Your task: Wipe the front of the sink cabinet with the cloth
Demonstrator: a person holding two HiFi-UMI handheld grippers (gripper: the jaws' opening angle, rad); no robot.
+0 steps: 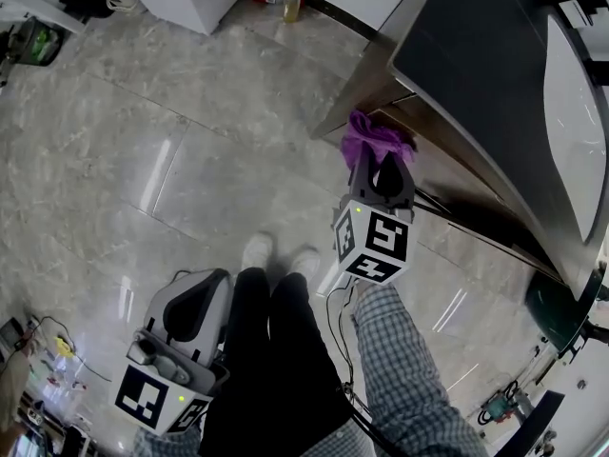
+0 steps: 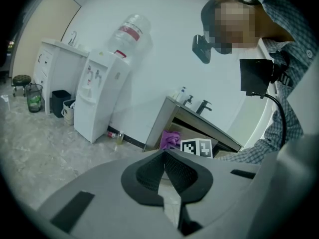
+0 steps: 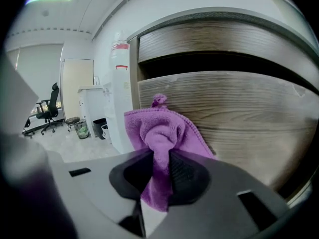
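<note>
Right gripper (image 3: 160,166): its jaws were pinched on a fold of the purple cloth (image 3: 162,128), which bunched out above and hung below the pads.
Cloth position: at the wood-grain front of the sink cabinet (image 3: 239,103), close to its left edge and just under the dark gap between the two front panels.
Contact: the cloth appeared to be pressed against the panel, though the wide-angle view left that uncertain.
Head view: the right gripper (image 1: 381,165) was held out to the cabinet front (image 1: 447,165), with the cloth (image 1: 373,139) near the end corner, below the dark countertop (image 1: 466,46).
Left gripper (image 2: 164,171): its jaws were pressed together at the tips with nothing between them.
Left gripper position: low by the person's leg (image 1: 195,307), over the marble floor (image 1: 190,141), well apart from the cabinet.
</note>
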